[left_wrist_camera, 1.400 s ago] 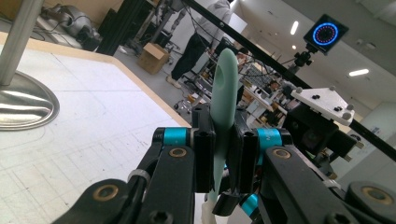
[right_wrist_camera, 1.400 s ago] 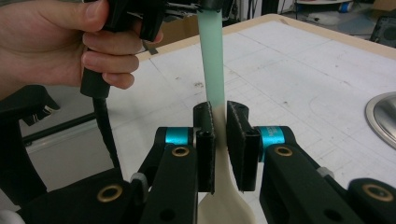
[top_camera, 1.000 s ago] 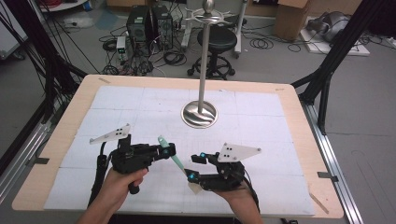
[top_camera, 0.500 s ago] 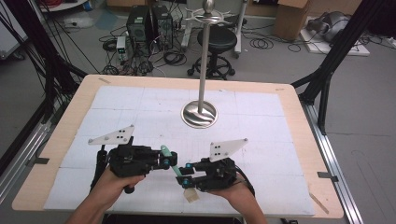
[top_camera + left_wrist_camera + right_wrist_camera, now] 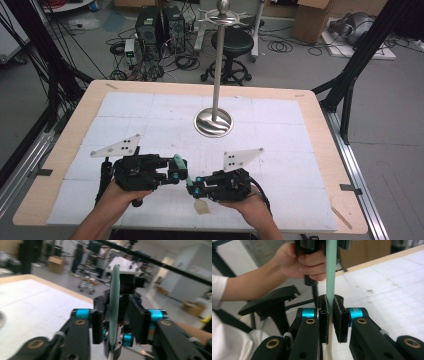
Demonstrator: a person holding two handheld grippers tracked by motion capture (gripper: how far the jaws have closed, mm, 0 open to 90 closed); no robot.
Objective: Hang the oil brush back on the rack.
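On the left of the high view, the left gripper [image 5: 176,169] lies low over the white table mat [image 5: 280,150], its jaws pointing right. They have just been opening; in the left gripper view they stand apart on either side of a mint-green spatula [image 5: 114,307] with gaps showing, so it is released. The spatula bridges the two tools near the table's front edge, its green handle [image 5: 178,162] towards the left gripper and its pale blade [image 5: 202,206] below the right one. The right gripper [image 5: 192,187] faces left; its jaws have just been closing and are clenched on the green handle [image 5: 331,277]. Farther back stands a metal stand [image 5: 214,120].
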